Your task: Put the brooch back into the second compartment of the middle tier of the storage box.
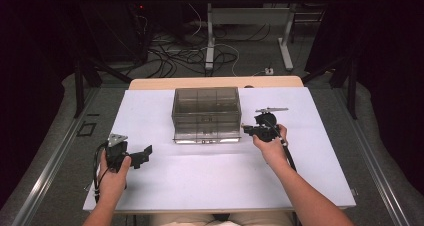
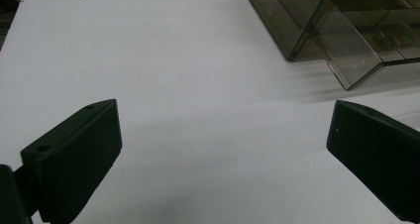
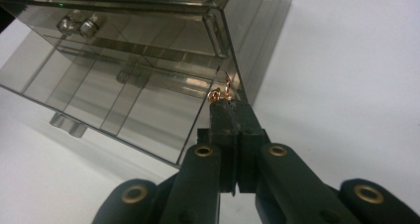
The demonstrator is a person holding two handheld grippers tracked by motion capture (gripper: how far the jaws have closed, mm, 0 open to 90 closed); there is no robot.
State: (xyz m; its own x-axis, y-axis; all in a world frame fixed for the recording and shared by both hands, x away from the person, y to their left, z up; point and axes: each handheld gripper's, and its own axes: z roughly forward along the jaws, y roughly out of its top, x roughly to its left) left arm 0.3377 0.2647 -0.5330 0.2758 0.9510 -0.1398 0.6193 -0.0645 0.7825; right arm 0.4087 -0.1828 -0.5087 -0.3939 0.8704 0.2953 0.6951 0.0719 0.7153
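Two grippers at work on a white table (image 1: 165, 186). Left gripper (image 1: 143, 155) sits low near the table's left front corner, jaws spread wide, nothing between them; in the left gripper view the bare tabletop lies between the two pads (image 2: 74, 159), and the smoky plastic drawer box (image 2: 341, 30) stands ahead and off to its right, well apart. Box (image 1: 206, 115) is in the middle of the table with the right gripper (image 1: 246, 128) just beside its right front corner. Right gripper jaws are pressed together, pinching a small gold earring (image 3: 221, 92) at the very tips; the earring sticks out past the tips, right at the box's front corner edge, touching or nearly so, can't tell which. One drawer looks partly pulled out below and to the left of the tips, with small silvery bits (image 3: 79, 26) in an upper compartment.

Risks, as a judgement: the grip is only on a sliver of thin wire, so a knock against the box edge could twist it out or drop it onto the table. The earring could also snag on the drawer rim. Left gripper isn't steadying the box, so a push could slide it.
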